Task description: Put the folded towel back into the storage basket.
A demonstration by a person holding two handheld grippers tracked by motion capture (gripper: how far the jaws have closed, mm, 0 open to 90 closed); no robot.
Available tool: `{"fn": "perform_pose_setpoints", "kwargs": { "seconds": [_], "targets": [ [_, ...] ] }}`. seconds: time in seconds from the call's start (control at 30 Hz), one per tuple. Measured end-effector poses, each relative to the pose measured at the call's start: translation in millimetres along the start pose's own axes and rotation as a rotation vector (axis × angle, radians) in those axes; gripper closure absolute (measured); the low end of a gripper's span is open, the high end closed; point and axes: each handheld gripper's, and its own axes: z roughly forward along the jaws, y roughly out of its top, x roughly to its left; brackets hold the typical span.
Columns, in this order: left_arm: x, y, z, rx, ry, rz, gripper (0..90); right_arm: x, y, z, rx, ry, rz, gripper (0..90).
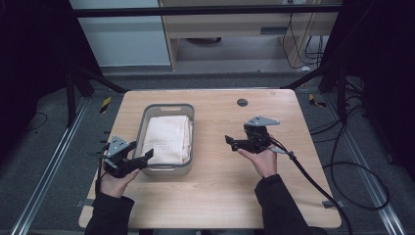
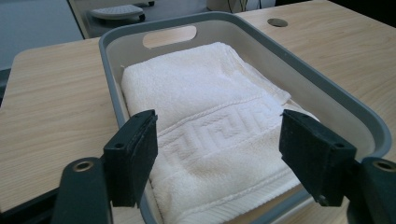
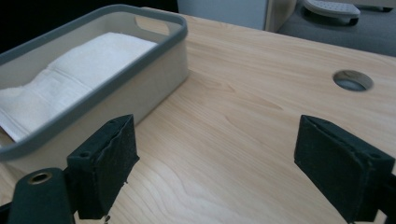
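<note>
A pale wooden table (image 1: 215,186) stands on a grey floor among dark frame rails and trailing cables, and on its left half sits a grey bin (image 1: 166,169) with a cut-out handle in its far wall. A folded white towel (image 1: 169,138) lies flat inside the bin, filling most of its floor, its woven border band toward the near end. The left gripper (image 1: 146,157) hovers at the bin's near left corner with its jaws spread wide; in the left gripper view the pads frame the near edge of the towel (image 2: 205,121) without pressing on it. The right gripper (image 1: 230,142) is out over bare wood, well apart from the bin to its right, jaws likewise spread with nothing between them; the right gripper view looks across the tabletop at the bin's side wall (image 3: 140,88). Judging from this, the placing step looks finished: the towel is seated in the bin and both tools have let go. What remains seems to be drawing the left hand back from the rim without catching the towel's edge, or, should the bin need moving, closing both tools on its rim
</note>
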Motion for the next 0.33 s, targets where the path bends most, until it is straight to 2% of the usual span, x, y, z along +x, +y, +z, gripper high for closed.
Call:
{"fn": "perform_pose_setpoints", "kwargs": {
  "seconds": [0.13,0.2,0.3,0.33],
  "targets": [
    [-0.2,-7.3,-4.3,-0.015,0.009,0.018,22.6,-14.0,-20.3,-17.9,-0.005,-0.023,0.018,11.2],
    [0.5,-11.1,-6.3,-0.017,0.015,0.023,21.0,-17.6,-25.1,-22.1,-0.002,-0.029,0.017,11.0],
    [2.2,-16.5,-10.0,-0.015,0.019,0.027,20.9,-31.2,-45.7,-40.9,0.006,-0.063,0.008,11.0],
    [2.7,-18.1,-11.2,-0.016,0.021,0.027,20.9,-31.2,-45.7,-40.9,0.006,-0.063,0.008,11.0]
  ]
}}
